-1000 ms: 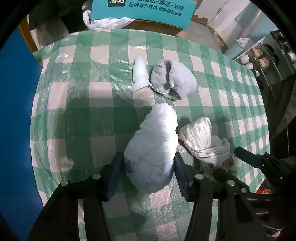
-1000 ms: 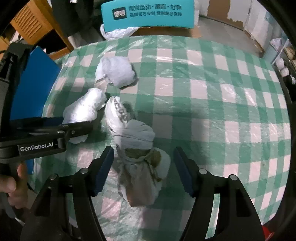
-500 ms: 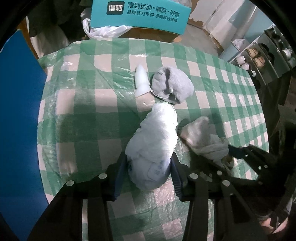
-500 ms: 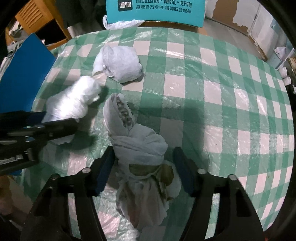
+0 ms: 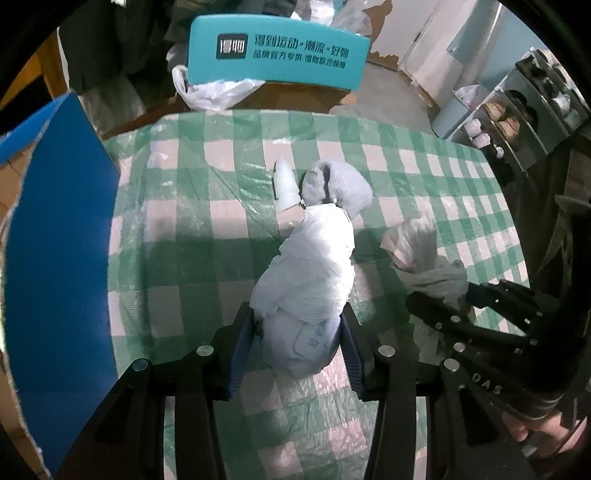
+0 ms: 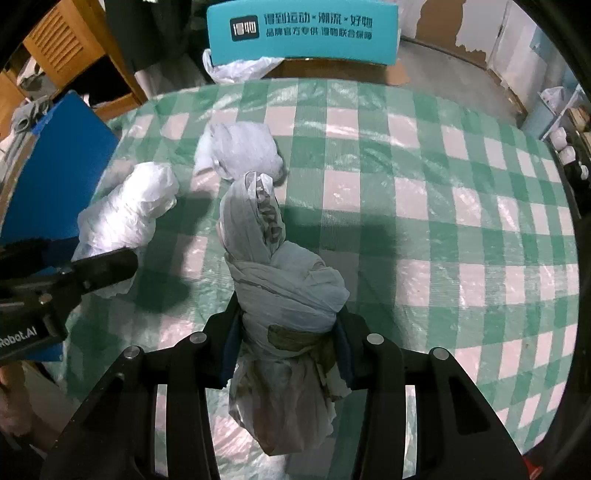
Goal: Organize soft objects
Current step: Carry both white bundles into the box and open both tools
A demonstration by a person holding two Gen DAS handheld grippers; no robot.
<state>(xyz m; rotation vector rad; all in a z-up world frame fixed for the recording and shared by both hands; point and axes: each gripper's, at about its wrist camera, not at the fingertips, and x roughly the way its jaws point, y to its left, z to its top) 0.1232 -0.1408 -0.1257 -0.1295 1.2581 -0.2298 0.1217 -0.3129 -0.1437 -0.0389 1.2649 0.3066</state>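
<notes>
Nearest us, the left gripper [image 5: 297, 345] is clamped on the lower end of a white plastic-wrapped bundle [image 5: 310, 273], and the right gripper [image 6: 286, 343] is closing, pads pressed on a knotted cloth bundle [image 6: 284, 295]; both bundles lie over the green checked tablecloth [image 6: 443, 206]. Farther back we note a grey soft bundle [image 5: 338, 184] on the cloth, with a small white piece [image 5: 285, 179] just beside it. Beyond the table edge stands a teal sign [image 6: 303, 31].

both tongs have closed: left tongs [image 5: 295, 343] grip the white bundle [image 5: 306, 280], right tongs [image 6: 286, 345] closing on the knotted bundle [image 6: 288, 295].
</notes>
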